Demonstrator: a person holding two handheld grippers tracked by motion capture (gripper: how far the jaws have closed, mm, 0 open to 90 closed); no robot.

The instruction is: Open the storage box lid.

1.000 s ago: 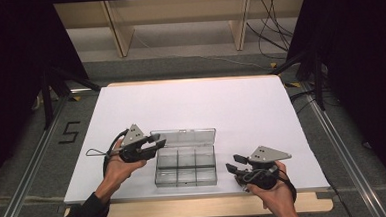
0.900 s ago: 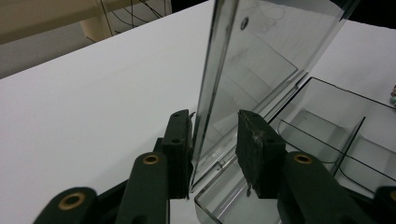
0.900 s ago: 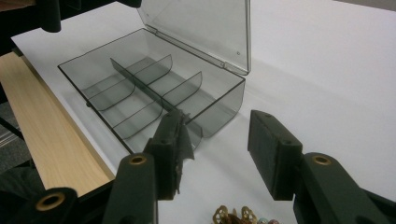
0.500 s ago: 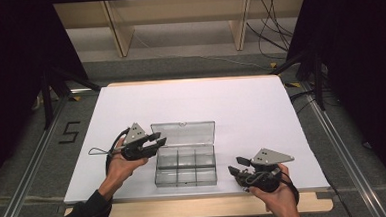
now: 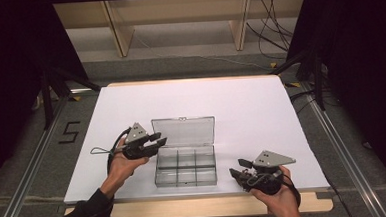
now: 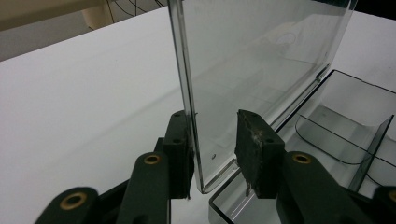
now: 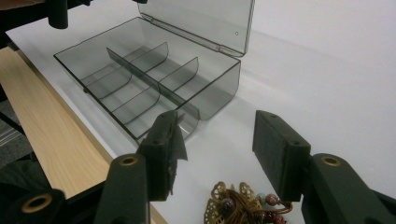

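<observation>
Currently the left gripper [image 6: 212,154] straddles the left edge of the lid [image 6: 261,60], one pad touching its outer face and the other standing off, so the grip is loose rather than clenched. The lid stands upright on the far side of the box [image 5: 186,165], which sits near the table's [image 5: 261,105] near edge. To finish well, I judge the left hand should ease the lid back past upright, then slip off sideways so the hinge is not strained. The right gripper [image 7: 217,144], jaws just opening and bare, hovers over a beaded trinket [image 7: 243,205] right of the box. Nothing lies between trinket and compartments except the box's near-right wall, which a carried piece must clear.
</observation>
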